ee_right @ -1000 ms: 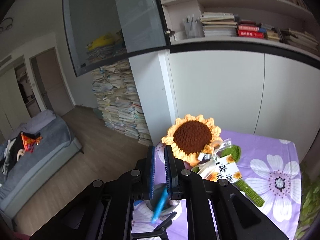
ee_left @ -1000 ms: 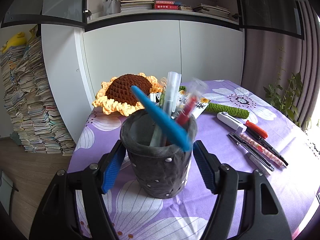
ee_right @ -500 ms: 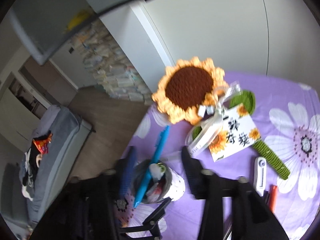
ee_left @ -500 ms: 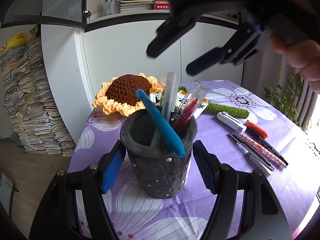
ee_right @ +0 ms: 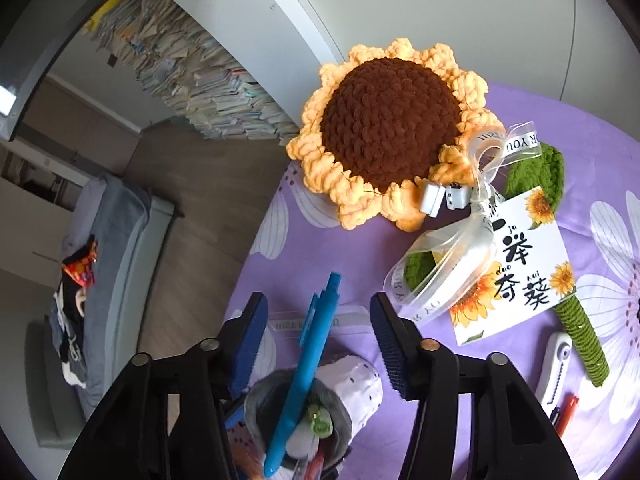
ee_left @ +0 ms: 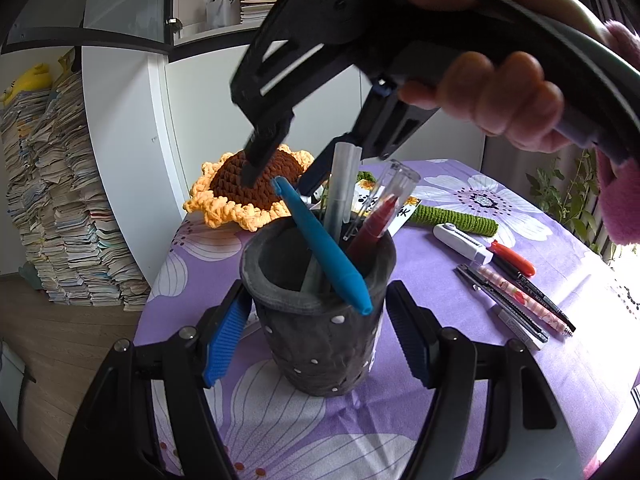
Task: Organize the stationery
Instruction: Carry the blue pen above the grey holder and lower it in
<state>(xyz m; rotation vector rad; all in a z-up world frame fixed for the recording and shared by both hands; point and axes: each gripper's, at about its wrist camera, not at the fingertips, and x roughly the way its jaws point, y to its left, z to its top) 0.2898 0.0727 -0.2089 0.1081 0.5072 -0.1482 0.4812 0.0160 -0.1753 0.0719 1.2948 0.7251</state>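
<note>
My left gripper (ee_left: 320, 344) is shut on a dark grey pen holder (ee_left: 324, 352) that stands upright on the purple flowered tablecloth (ee_left: 440, 360). A blue pen (ee_left: 324, 248) leans in the holder beside a frosted pen (ee_left: 340, 188) and a red pen (ee_left: 372, 224). Held by a hand (ee_left: 500, 96), my right gripper (ee_left: 280, 180) hangs over the holder and points down. In the right wrist view its jaws (ee_right: 318, 304) are closing. The blue pen (ee_right: 304, 372) rises between them without touching either pad.
A crochet sunflower (ee_right: 388, 128) with a ribbon and a printed card (ee_right: 520, 264) lies behind the holder. To the right lie several pens (ee_left: 516, 300), a white cutter (ee_left: 460, 240) and a red marker (ee_left: 512, 252). The table's left edge drops to the floor near stacked books (ee_left: 52, 200).
The right gripper let go of the blue pen, opened, tipped downward and swung over the holder. The pen now rests in the holder. The left gripper stayed put.
</note>
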